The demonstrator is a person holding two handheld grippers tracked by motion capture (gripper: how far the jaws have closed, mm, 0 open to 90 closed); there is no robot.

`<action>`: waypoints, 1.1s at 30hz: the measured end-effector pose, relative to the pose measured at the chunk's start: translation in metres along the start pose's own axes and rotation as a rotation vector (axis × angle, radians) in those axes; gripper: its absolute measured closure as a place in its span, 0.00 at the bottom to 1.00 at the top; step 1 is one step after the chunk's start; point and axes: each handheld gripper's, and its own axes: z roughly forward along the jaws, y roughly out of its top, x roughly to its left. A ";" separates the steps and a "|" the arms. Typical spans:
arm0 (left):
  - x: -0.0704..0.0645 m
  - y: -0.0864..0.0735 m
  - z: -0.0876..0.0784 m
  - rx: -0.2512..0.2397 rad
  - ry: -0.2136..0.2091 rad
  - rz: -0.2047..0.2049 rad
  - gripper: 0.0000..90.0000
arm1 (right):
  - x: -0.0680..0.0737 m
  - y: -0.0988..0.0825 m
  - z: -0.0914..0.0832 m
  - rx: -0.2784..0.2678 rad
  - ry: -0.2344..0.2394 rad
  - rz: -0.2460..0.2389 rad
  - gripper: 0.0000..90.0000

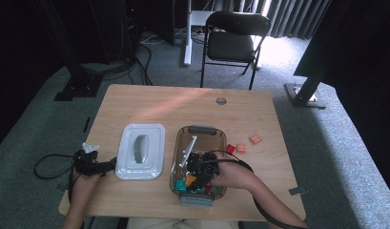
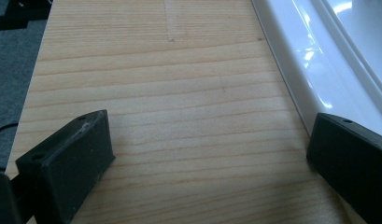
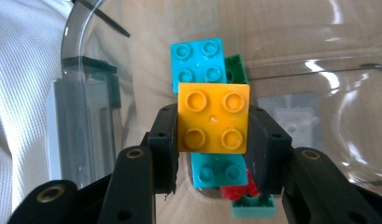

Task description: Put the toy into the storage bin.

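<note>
My right gripper [image 3: 213, 122] is shut on a yellow-orange four-stud brick [image 3: 213, 117], its black pads pressing on the brick's two sides. It holds the brick low inside a clear plastic container [image 3: 81, 93]. Beneath it lie a teal brick [image 3: 198, 60], a green brick [image 3: 236, 70], a red brick [image 3: 237, 190] and another teal brick [image 3: 216, 170]. From the high view, the right gripper [image 1: 196, 177] is at the near end of the container [image 1: 176, 157] with the orange brick [image 1: 190, 180]. My left gripper [image 1: 104, 167] rests open on the wood beside the white lid [image 1: 140, 150].
Three red and orange bricks [image 1: 241, 148] lie loose on the table right of the container. A white strip [image 1: 188, 150] leans inside the container. The white lid's rim [image 2: 319, 56] runs just right of the left gripper [image 2: 209, 126]. A black chair [image 1: 235, 33] stands beyond the table.
</note>
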 end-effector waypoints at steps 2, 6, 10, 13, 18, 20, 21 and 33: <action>0.000 0.000 0.000 0.001 -0.001 0.001 0.01 | 0.000 0.001 0.003 0.010 0.001 -0.004 0.65; 0.000 0.000 0.000 0.000 0.000 0.001 0.01 | 0.000 0.000 0.004 0.009 0.015 -0.001 0.65; 0.000 0.000 0.000 0.001 -0.001 0.001 0.01 | 0.002 -0.002 0.002 0.013 0.018 -0.006 0.64; 0.000 0.000 0.000 0.001 0.000 0.002 0.01 | 0.003 -0.003 -0.002 0.003 0.017 -0.005 0.60; 0.000 0.000 0.000 0.001 -0.001 0.002 0.01 | 0.001 -0.007 -0.009 -0.017 0.010 0.007 0.60; 0.000 0.000 0.000 0.001 -0.001 0.001 0.01 | 0.000 -0.010 -0.014 -0.033 0.002 0.015 0.60; 0.000 0.000 0.000 0.000 0.000 0.000 0.01 | 0.000 -0.012 -0.017 -0.043 0.001 0.023 0.60; 0.000 0.000 0.000 0.000 0.000 0.000 0.01 | -0.009 -0.045 -0.064 -0.156 -0.080 0.108 0.59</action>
